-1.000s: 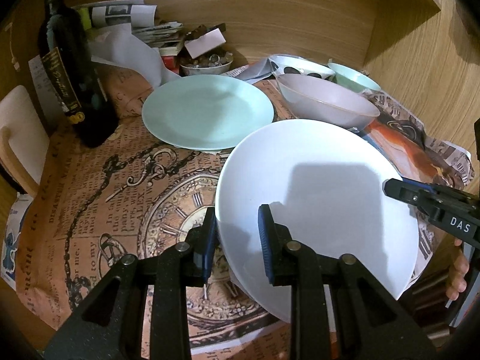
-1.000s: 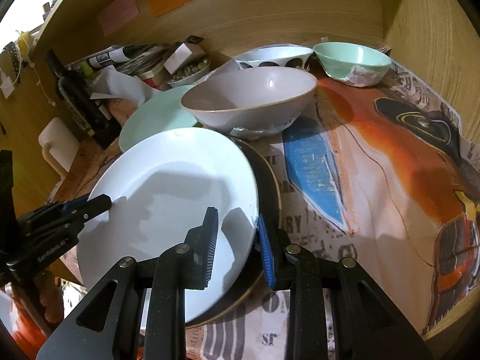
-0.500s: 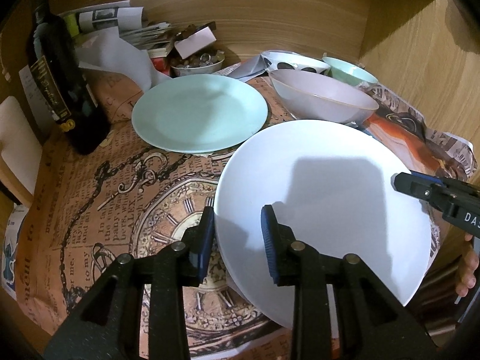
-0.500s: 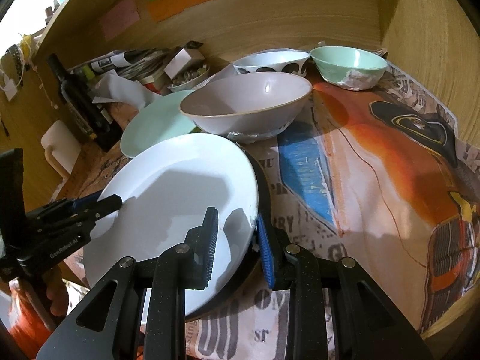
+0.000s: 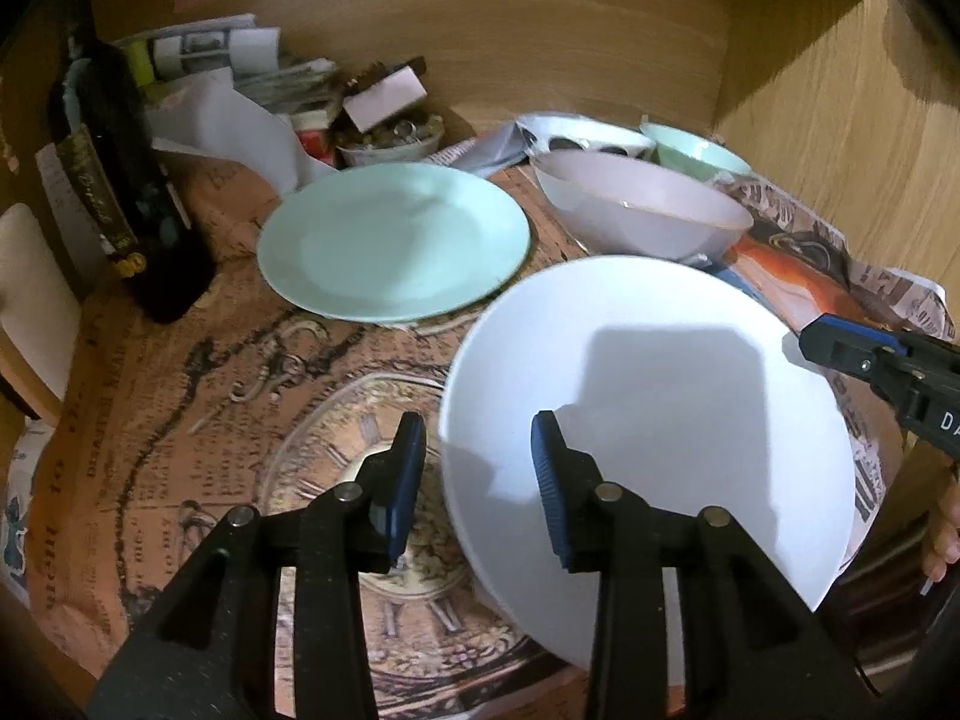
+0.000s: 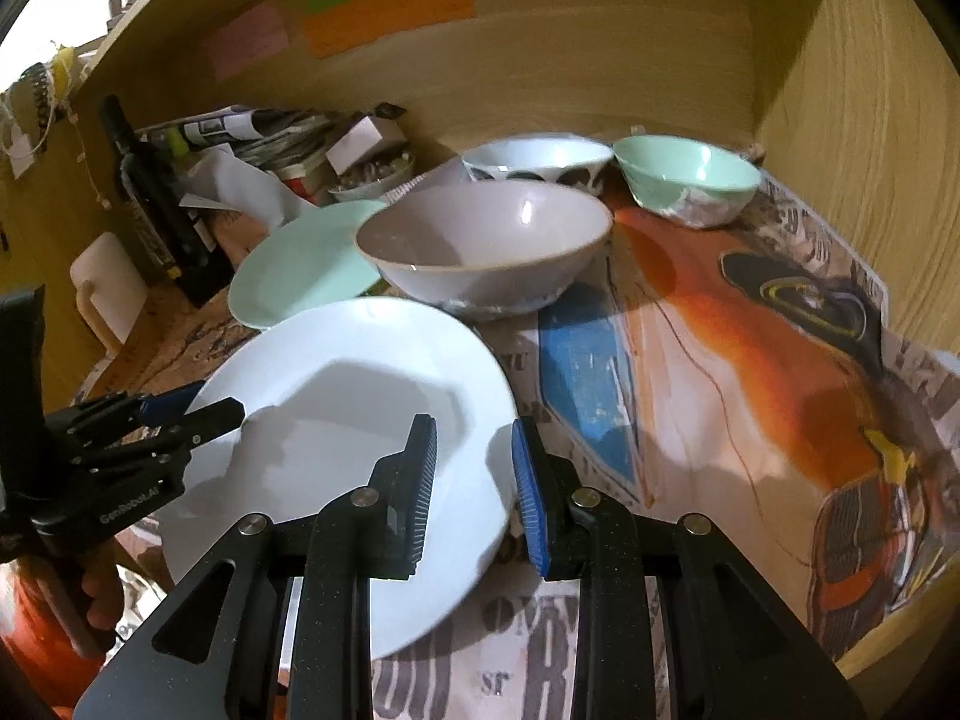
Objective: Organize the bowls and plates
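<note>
Left wrist: my left gripper [image 5: 477,480] is opening. A second ago its pads sat close on the near rim of the white plate [image 5: 648,420]; now the left pad [image 5: 405,483] stands clear of the rim, so I call it released, with the rim still between the jaws. The plate has barely shifted. It looks low and roughly level over the printed paper [image 5: 180,420], but I can't tell whether it rests fully on the table. The right gripper [image 5: 828,348] comes in at the plate's far right edge. The green plate [image 5: 393,246] lies flat just behind, apart from the white one; the grey bowl [image 5: 642,210] sits right of it, with the spotted bowl [image 5: 582,135] and green bowl [image 5: 696,153] at the back. The bottle [image 5: 120,180] is well clear on the left. Right wrist: the right gripper [image 6: 471,483] is clenched on the white plate [image 6: 336,438] at its right rim, grip unchanged from a second ago. The left gripper [image 6: 204,414] shows at the opposite edge, upper finger over the plate. The grey bowl [image 6: 483,252] is just behind the plate, and the green plate [image 6: 294,276] partly hidden behind both. My read: the handover is finishing, and the plate now hangs on my right grip alone, so a one-sided tilt is the risk. Next step is probably stacking it on the green plate.
</note>
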Demonstrator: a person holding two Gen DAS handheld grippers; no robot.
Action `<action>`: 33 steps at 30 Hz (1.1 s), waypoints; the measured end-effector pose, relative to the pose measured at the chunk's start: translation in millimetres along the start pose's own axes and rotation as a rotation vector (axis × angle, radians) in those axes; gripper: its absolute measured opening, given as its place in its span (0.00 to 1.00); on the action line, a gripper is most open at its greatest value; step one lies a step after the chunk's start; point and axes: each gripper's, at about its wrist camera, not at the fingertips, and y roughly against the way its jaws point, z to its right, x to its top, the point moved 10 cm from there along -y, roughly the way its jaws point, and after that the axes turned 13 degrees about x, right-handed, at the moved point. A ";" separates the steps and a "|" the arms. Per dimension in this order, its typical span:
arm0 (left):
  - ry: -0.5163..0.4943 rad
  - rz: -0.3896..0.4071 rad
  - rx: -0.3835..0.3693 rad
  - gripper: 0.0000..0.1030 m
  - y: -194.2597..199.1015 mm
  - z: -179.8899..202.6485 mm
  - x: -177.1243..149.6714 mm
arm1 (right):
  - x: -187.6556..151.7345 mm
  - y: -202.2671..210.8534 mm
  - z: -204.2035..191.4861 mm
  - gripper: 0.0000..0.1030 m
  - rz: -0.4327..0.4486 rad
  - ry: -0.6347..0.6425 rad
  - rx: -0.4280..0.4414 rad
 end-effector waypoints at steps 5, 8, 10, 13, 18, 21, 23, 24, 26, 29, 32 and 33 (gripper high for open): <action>0.049 0.080 0.044 0.56 22.1 -22.5 17.1 | 18.9 5.1 -14.2 0.25 0.030 0.046 0.023; 0.081 0.130 0.070 0.69 37.6 -38.7 31.1 | 32.5 7.2 -24.3 0.36 0.054 0.070 0.045; 0.095 0.170 0.099 0.76 48.0 -51.0 41.3 | 44.0 8.9 -32.1 0.44 0.074 0.092 0.055; 0.109 0.219 0.139 0.87 59.2 -65.7 53.2 | 61.0 9.2 -42.3 0.47 0.096 0.130 0.061; 0.134 0.273 0.184 0.91 70.4 -88.4 70.5 | 90.6 6.8 -58.8 0.54 0.124 0.182 0.090; 0.152 0.254 0.164 0.91 65.3 -97.3 78.1 | 107.3 0.4 -65.4 0.54 0.127 0.199 0.108; 0.162 0.240 0.160 0.91 59.6 -102.4 82.0 | 119.4 -6.3 -68.5 0.54 0.127 0.215 0.109; 0.167 0.229 0.157 0.91 55.4 -104.7 83.8 | 125.0 -10.2 -69.0 0.55 0.127 0.221 0.109; 0.180 0.201 0.142 0.91 44.2 -110.6 87.9 | 133.6 -16.5 -69.7 0.55 0.121 0.227 0.113; 0.194 0.168 0.138 0.91 27.8 -118.8 92.5 | 148.9 -33.2 -69.1 0.55 0.097 0.238 0.124; 0.202 0.141 0.132 0.91 11.5 -126.5 96.1 | 162.3 -54.7 -63.5 0.55 0.065 0.244 0.128; 0.203 0.129 0.123 0.91 6.2 -127.6 96.8 | 165.5 -62.6 -61.1 0.55 0.049 0.244 0.130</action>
